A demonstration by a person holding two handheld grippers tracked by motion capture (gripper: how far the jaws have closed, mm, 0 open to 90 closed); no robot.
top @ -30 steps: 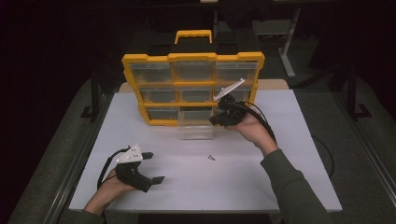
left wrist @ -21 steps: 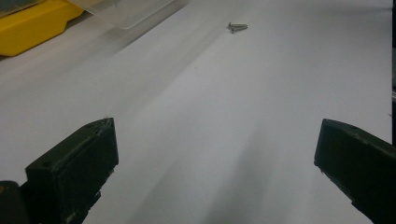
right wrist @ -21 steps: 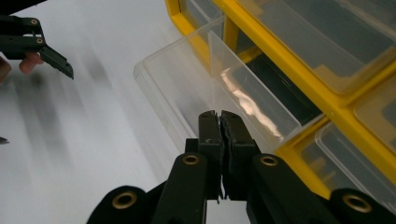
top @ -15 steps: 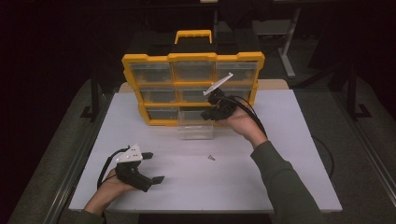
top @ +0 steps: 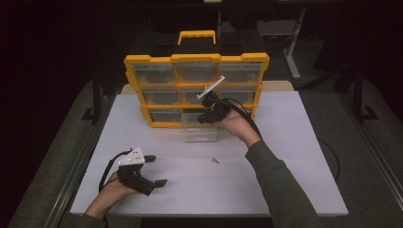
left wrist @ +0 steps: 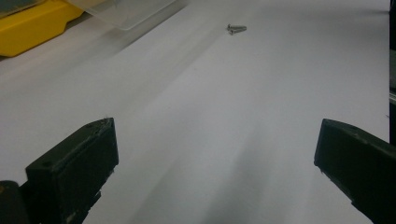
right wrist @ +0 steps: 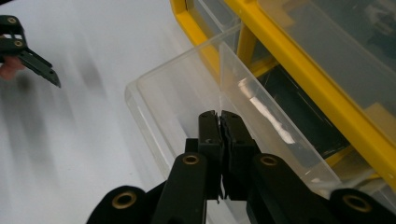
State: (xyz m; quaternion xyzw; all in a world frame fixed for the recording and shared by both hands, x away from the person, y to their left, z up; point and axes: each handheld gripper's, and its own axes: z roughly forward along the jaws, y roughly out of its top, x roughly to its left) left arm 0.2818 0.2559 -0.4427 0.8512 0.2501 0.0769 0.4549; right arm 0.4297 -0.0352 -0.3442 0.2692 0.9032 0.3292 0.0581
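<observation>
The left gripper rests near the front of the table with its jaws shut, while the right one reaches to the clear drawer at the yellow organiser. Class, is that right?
Not quite. The left gripper has its jaws wide apart, as the left gripper view shows. The rest holds: the right gripper is at the clear drawer by the yellow organiser.

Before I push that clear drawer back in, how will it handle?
The clear drawer looks thin-walled and empty, so probably light and apt to skid on the smooth white table. Held by the right claw on one thin wall, it may flex or twist; ease it in squarely.
</observation>
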